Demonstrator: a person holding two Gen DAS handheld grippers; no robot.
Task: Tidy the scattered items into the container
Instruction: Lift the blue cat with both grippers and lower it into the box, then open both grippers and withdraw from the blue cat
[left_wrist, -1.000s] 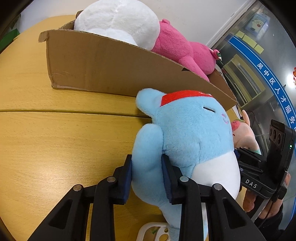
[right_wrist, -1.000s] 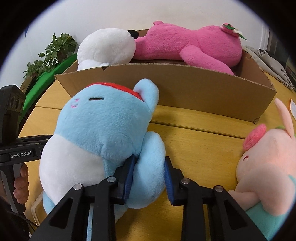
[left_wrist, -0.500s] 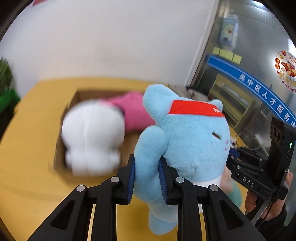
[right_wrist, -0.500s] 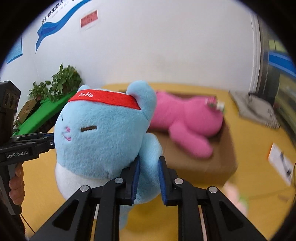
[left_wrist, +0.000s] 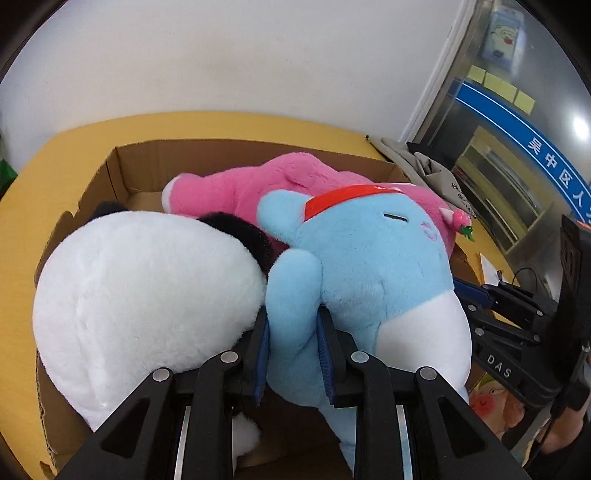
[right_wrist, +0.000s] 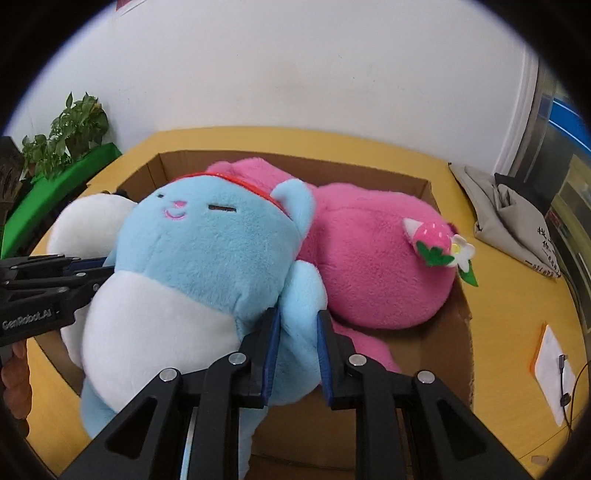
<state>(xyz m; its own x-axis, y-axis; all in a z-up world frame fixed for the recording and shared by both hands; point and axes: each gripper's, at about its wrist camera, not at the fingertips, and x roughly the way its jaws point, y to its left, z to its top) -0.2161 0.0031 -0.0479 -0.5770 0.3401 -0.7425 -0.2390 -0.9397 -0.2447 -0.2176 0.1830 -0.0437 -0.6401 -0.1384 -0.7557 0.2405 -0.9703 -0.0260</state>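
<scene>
Left gripper (left_wrist: 291, 354) pinching blue plush cat (left_wrist: 369, 273) arm, right gripper (right_wrist: 297, 350) pinching other arm, over cardboard box (right_wrist: 458, 332); casings read "DAS", "GenRobot.AI"

A white wall (right_wrist: 295, 66) rises ahead. A yellow table (right_wrist: 480, 206) spreads below, with a grey bag (right_wrist: 506, 218) to the right, a plant (right_wrist: 66, 133) far left, and a glass door (left_wrist: 517, 155) at right.
</scene>
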